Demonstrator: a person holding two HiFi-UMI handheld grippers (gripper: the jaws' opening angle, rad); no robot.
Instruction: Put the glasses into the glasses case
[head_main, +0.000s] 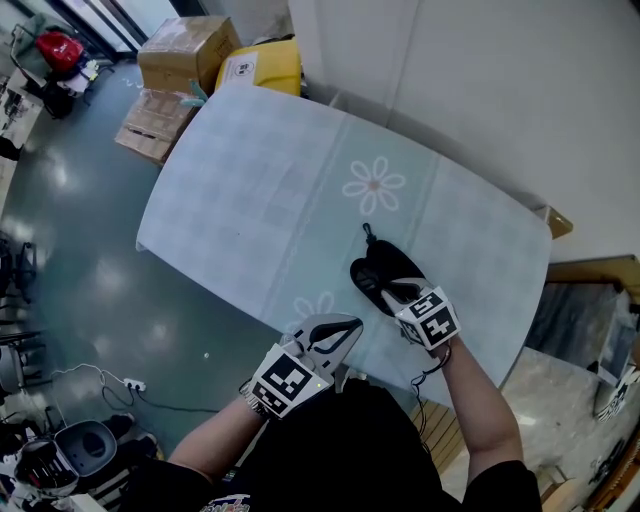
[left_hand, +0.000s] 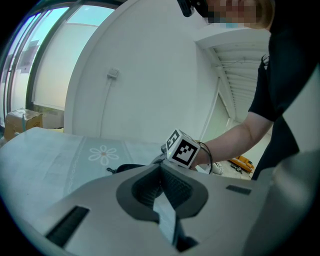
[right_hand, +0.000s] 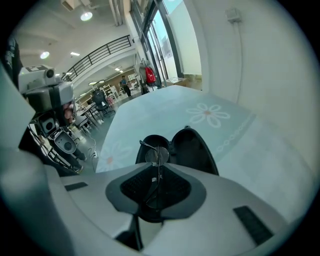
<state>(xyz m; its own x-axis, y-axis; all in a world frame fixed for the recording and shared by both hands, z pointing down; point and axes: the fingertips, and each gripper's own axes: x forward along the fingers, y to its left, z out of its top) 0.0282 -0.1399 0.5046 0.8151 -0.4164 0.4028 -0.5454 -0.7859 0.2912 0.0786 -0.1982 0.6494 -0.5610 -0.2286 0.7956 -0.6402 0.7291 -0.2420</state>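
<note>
The black glasses case (head_main: 378, 272) lies open on the pale blue flowered tablecloth (head_main: 270, 200), near the table's front edge. In the right gripper view its two halves (right_hand: 190, 150) gape toward me. My right gripper (right_hand: 156, 169) is shut on thin wire-framed glasses (right_hand: 156, 156), whose lens hangs just over the left half of the case. From the head view, the right gripper (head_main: 400, 293) sits at the near end of the case. My left gripper (head_main: 345, 326) hovers to the left of the case, jaws shut with nothing in them. In its own view, the left gripper (left_hand: 161, 172) points toward the right gripper's marker cube (left_hand: 181, 148).
Cardboard boxes (head_main: 185, 52) and a yellow box (head_main: 262, 65) stand on the floor beyond the table's far left corner. A white wall (head_main: 480, 80) runs along the far side. The table's front edge (head_main: 215, 285) drops to grey floor.
</note>
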